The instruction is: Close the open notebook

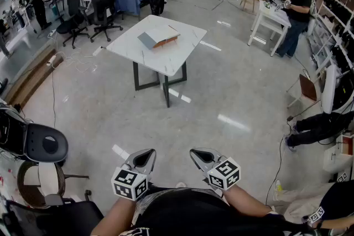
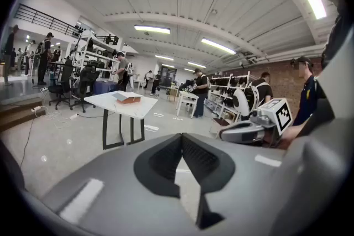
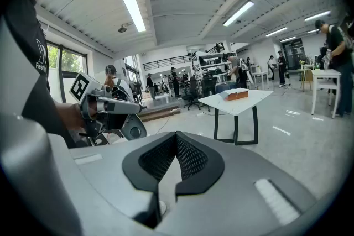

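Note:
The open notebook [image 1: 159,38] lies spread on a white table [image 1: 182,58] far ahead of me, grey cover to the left, brown edge to the right. It shows small in the left gripper view [image 2: 128,97] and in the right gripper view [image 3: 237,95]. Both grippers are held close to my body, well short of the table. My left gripper [image 1: 145,158] and right gripper [image 1: 200,156] are shut, and neither holds anything. Their dark pads meet at the tip in the left gripper's [image 2: 181,138] own view and in the right gripper's [image 3: 177,137] own view.
Bare grey floor lies between me and the table. Black office chairs [image 1: 94,11] stand beyond it at the left, and a chair [image 1: 38,143] is near my left. A second white table [image 1: 268,19] with a person [image 1: 296,11] stands far right. A cable [image 1: 53,96] runs across the floor.

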Action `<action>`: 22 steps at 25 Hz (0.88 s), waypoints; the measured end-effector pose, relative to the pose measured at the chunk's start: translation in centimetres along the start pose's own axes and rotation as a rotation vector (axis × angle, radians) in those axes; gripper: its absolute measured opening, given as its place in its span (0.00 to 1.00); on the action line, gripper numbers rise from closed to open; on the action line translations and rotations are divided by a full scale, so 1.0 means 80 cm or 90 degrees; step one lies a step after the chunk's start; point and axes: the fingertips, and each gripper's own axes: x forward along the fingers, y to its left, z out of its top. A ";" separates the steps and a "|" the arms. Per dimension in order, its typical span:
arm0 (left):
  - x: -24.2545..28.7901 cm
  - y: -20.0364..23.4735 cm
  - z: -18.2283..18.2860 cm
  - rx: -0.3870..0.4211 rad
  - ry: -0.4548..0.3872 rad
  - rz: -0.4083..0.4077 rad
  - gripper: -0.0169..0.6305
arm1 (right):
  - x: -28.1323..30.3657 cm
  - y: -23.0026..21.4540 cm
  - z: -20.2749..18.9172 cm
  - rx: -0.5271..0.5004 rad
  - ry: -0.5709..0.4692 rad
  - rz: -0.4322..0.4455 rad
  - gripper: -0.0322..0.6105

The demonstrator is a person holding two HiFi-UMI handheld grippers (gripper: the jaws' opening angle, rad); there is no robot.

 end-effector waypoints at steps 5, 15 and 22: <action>0.001 0.002 0.007 0.003 -0.010 0.002 0.12 | 0.000 -0.002 -0.003 0.004 0.001 0.003 0.05; 0.008 -0.005 0.007 0.003 -0.008 0.005 0.12 | 0.000 0.005 -0.003 0.023 0.000 0.048 0.05; 0.015 -0.010 0.006 0.008 0.005 -0.002 0.12 | 0.005 0.007 -0.006 -0.003 0.008 0.043 0.05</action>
